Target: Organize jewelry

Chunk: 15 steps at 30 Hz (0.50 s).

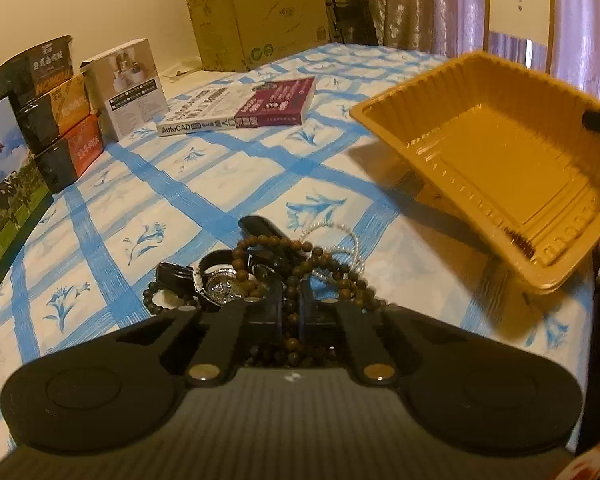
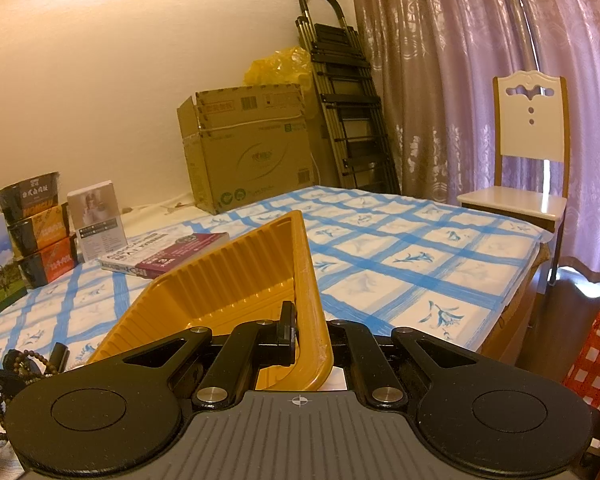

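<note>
bead strand [image 1: 290, 280] limp, tangle-prone, in jewelry pile [image 1: 260, 272] on bench [image 1: 180, 184] | left gripper [image 1: 290, 300] fingers pinched on strand; take at free loop | right gripper [image 2: 306, 320] clamped on tray [image 2: 240, 280] rim, light, flexible, tilted

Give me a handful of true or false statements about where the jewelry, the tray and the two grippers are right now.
1. The left gripper is shut on the wooden bead strand. True.
2. The yellow tray lies flat on the table. False: it is tilted, lifted by the right gripper clamped on its rim.
3. The watch is in the tray. False: it lies on the tablecloth in the jewelry pile.
4. A pearl bracelet lies by the beads. True.
</note>
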Tool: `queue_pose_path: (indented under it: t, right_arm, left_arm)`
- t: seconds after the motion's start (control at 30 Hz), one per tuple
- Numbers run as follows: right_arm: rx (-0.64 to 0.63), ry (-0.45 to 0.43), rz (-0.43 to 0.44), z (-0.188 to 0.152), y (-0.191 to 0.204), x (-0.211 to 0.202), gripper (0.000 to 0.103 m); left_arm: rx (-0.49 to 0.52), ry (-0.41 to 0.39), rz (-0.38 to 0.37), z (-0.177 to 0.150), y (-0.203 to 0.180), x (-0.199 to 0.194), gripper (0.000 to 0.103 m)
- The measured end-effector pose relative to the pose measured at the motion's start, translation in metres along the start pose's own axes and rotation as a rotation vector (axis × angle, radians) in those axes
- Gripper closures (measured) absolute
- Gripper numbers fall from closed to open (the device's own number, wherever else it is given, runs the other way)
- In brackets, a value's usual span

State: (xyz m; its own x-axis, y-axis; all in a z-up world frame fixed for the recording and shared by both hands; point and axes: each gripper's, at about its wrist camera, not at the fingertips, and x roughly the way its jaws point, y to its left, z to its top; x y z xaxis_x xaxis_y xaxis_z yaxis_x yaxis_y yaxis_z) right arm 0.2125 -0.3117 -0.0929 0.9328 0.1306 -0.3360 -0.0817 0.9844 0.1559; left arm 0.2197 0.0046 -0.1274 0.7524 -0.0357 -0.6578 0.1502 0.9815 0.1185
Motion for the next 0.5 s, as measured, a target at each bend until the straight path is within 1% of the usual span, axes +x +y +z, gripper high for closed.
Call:
queue_pose_path:
  t: [0.17, 0.3, 0.4, 0.5]
  right_arm:
    - [-0.001, 0.0, 0.001, 0.0, 0.0, 0.0, 0.097]
    - [-0.004, 0.001, 0.003, -0.001, 0.0, -0.001, 0.097]
    - [-0.004, 0.001, 0.004, -0.001, 0.0, -0.001, 0.097]
    - [-0.001, 0.004, 0.004, -0.001, 0.0, -0.001, 0.097]
  left_arm:
    - [-0.05, -0.06, -0.041, 0.015, 0.003, -0.027, 0.097]
    - [-0.1, -0.108, -0.089, 0.03, 0.005, -0.048, 0.097]
    - [-0.121, -0.135, -0.143, 0.043, -0.001, -0.058, 0.097]
    - [-0.145, -0.159, -0.224, 0.056, -0.013, -0.062, 0.097]
